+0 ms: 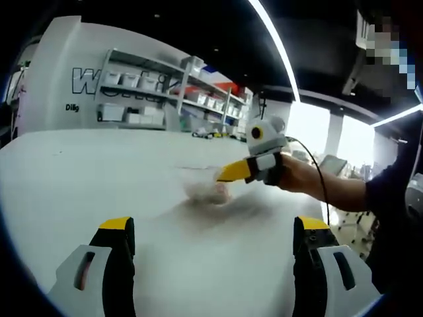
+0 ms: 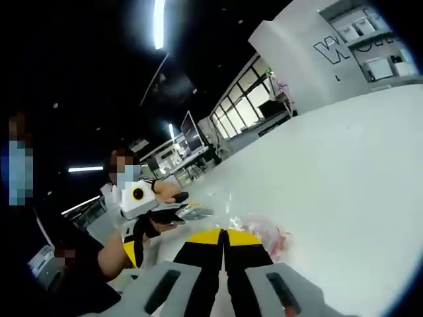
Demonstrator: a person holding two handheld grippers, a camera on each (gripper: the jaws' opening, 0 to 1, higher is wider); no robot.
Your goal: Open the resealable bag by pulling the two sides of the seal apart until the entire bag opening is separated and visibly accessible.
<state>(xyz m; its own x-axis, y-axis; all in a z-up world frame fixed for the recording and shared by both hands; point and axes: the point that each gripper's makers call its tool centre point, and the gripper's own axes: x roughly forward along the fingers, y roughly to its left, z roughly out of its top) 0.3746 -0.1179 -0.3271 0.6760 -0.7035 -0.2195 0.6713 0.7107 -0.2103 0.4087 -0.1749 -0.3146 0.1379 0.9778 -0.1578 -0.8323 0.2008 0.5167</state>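
My left gripper (image 1: 211, 247) stands spread wide with nothing between its jaws, hovering low over the white table (image 1: 99, 172). My right gripper (image 2: 225, 239) has its yellow tips pressed together; whether they pinch an edge of plastic I cannot tell. Just past those tips lies one clear resealable bag (image 2: 259, 230), flat on the table with something pinkish inside. I judge its seal still unopened, so the pulling apart remains. Count: two grippers, one bag. Far behind stand wall shelves (image 1: 178, 92).
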